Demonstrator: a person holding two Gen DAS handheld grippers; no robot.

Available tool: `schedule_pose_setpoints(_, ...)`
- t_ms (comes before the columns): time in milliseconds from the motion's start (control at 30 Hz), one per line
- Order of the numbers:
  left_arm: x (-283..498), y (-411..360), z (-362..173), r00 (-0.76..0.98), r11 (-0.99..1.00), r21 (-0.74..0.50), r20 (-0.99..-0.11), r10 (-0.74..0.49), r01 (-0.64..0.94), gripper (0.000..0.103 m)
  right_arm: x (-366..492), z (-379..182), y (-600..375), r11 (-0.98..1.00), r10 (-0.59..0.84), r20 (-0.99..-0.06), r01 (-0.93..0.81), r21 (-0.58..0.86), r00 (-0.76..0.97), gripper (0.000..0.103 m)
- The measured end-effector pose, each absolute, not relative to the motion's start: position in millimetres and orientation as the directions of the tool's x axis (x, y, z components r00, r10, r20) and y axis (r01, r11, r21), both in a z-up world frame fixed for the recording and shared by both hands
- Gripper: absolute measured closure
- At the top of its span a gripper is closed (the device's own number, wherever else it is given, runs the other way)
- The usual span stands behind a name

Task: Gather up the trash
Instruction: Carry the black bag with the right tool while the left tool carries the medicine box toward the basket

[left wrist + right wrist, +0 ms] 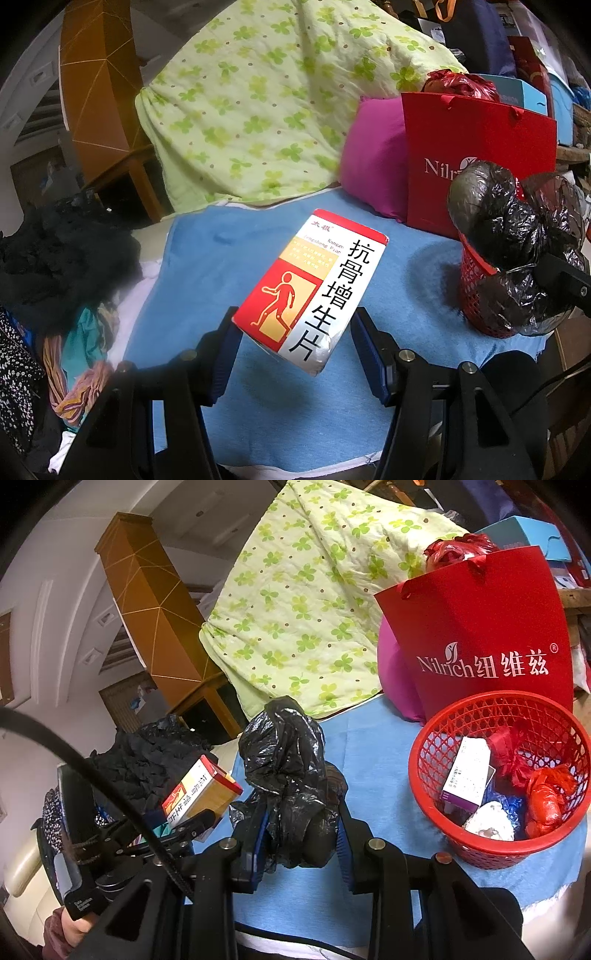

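My left gripper is shut on a red, white and yellow medicine box, held above the blue cloth; the box also shows in the right wrist view. My right gripper is shut on a crumpled black plastic bag, which also shows in the left wrist view beside the basket. The red mesh basket stands at the right and holds a white and purple box, red plastic wads and a pale crumpled wad.
A red paper gift bag stands behind the basket, next to a magenta cushion. A green clover-print quilt lies at the back. Dark and patterned clothes pile up at the left. A wooden cabinet stands behind.
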State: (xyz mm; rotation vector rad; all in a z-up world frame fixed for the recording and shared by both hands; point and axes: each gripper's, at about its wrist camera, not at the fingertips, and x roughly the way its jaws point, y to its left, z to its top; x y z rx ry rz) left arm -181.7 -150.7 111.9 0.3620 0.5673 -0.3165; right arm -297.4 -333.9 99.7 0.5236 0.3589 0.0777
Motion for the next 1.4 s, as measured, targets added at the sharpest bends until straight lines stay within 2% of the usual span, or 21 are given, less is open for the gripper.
schedule_pose_setpoints(1400,-193.1,-175.3,110.1,0.783,0.852,0.274,-0.581,-0.223,0.446,0.041,-322.6,97.5,-350.6,0.842,0.122,-0.294,0.058,0.536,0.948,0.069)
